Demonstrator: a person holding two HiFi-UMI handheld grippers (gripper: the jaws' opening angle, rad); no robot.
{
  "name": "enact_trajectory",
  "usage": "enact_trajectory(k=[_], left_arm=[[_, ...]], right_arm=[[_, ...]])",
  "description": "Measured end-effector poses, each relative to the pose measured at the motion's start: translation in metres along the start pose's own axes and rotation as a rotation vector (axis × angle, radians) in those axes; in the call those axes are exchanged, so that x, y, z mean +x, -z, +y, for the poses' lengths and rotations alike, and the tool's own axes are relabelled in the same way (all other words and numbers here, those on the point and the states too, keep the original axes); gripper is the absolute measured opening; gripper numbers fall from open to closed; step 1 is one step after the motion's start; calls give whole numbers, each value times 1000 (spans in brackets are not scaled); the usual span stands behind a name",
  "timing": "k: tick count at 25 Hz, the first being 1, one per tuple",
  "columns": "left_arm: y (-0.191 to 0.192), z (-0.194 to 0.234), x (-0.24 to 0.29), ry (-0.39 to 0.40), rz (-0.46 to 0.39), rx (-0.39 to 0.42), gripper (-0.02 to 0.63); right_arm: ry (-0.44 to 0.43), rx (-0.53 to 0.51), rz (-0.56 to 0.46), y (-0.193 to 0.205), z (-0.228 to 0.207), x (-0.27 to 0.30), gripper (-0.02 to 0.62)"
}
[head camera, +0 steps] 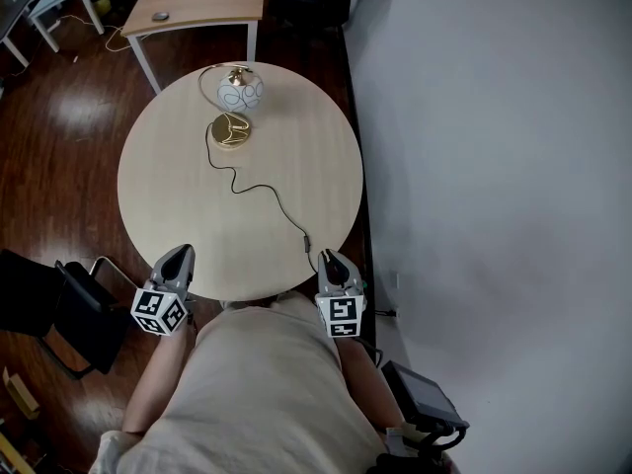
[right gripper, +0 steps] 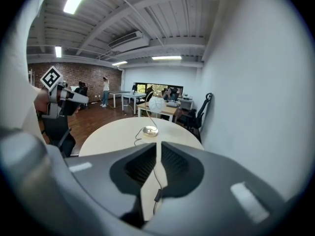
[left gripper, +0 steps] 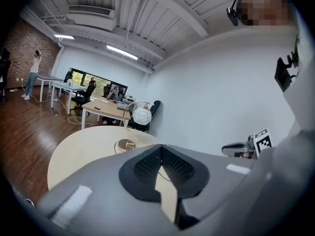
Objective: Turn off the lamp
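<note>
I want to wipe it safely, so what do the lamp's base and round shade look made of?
Lamp base: probably polished metal, brass-coloured, going by its bright gold sheen. Round shade: matte white globe with thin dark lines, maybe frosted glass or plastic; the look leaves that open.

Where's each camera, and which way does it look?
Head view: on the person's head, looking steeply down at table, lamp; left gripper, right gripper, shirt show.
Left gripper view: rides the left gripper, faces the lamp along its jaws; right gripper at right.
Right gripper view: same from the right gripper; left gripper at left.
Both gripper views share lamp and table.
</note>
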State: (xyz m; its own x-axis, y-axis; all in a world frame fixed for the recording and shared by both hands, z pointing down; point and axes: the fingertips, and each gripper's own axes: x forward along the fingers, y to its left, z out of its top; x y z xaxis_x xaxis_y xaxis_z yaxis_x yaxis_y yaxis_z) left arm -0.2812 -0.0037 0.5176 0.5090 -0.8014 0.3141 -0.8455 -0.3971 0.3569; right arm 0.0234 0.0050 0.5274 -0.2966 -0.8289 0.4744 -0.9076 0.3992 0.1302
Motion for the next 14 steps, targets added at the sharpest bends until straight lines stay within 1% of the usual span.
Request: enact_trajectory(k=[4,14], left_arm=[[-1,-4,4,8,6,-3,2],[-2,-14,13,15,28,2,2]], right_arm=[[-2,7,0,-1,-2,5,23],[-7,8,16,3,-12,12,23]])
